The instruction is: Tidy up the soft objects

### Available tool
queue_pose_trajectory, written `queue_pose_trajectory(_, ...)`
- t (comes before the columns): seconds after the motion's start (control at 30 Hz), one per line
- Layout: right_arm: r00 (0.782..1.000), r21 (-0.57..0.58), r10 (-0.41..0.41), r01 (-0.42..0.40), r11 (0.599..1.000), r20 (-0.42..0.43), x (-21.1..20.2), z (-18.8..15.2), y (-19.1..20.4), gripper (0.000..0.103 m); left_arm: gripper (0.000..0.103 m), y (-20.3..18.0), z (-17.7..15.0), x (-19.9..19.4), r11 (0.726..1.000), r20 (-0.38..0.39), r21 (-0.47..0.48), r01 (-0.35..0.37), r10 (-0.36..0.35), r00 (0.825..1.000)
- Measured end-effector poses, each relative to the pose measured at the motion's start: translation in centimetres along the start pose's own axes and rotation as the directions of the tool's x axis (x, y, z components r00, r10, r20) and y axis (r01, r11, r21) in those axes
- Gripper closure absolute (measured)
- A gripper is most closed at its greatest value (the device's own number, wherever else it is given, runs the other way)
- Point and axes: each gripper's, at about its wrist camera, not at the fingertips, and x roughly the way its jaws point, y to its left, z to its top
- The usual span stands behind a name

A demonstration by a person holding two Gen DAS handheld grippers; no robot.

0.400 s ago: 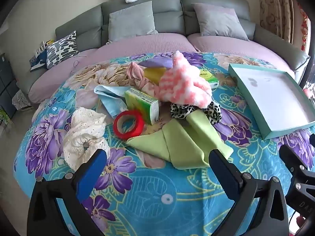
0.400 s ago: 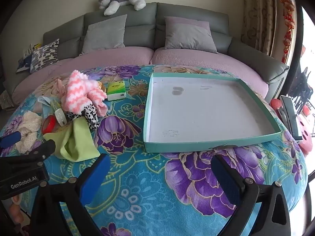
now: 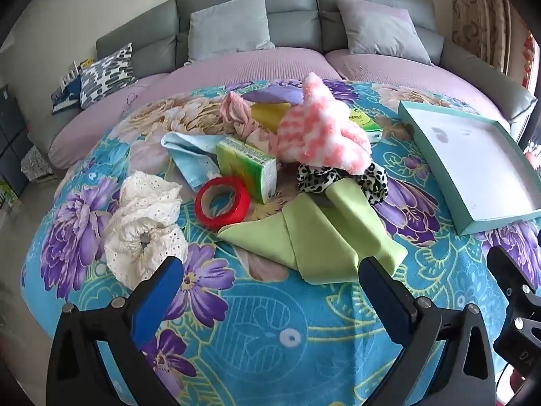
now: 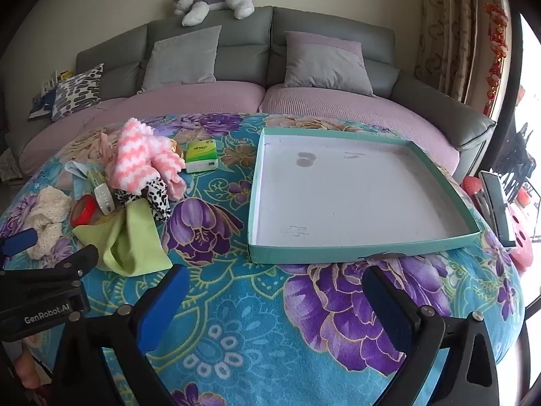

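A pile of soft things lies on the floral blanket: a green cloth (image 3: 318,237), a pink-and-white fuzzy item (image 3: 324,135), a leopard scrunchie (image 3: 341,177), a white lace scrunchie (image 3: 145,226), a light blue cloth (image 3: 189,152) and a pink cloth (image 3: 236,115). A teal-rimmed shallow box (image 4: 338,255) stands empty to the right. My left gripper (image 3: 270,280) is open and empty, just short of the green cloth. My right gripper (image 4: 274,287) is open and empty in front of the box's near wall.
A red tape roll (image 3: 221,201) and a green tissue pack (image 3: 247,164) lie in the pile; a second tissue pack (image 4: 201,155) lies beside it. A grey sofa (image 4: 270,44) with cushions stands behind. A phone (image 4: 497,206) lies at the right edge.
Both grippers have moved slightly forward over the blanket; the pile looks a little nearer in the left wrist view. Nothing was taken hold of.
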Motion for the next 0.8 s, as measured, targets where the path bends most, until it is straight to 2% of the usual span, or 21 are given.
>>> queue_pose_trajectory(0.17, 1.0, -0.021, -0.01, 0.01, 1.0, -0.002, 0.12, -0.2, 0.44, 0.0, 0.0, 0.34, -0.01, 0.26, 1.0, -0.01, -0.021, 0.004, -0.005, 1.0)
queue_pose_trajectory(0.8, 1.0, -0.038, -0.027, 0.026, 0.999, -0.003, 0.16, -0.26, 0.75, 0.0, 0.0, 0.09, -0.25, 0.56, 1.0, -0.021, -0.003, -0.005, 0.005, 1.0)
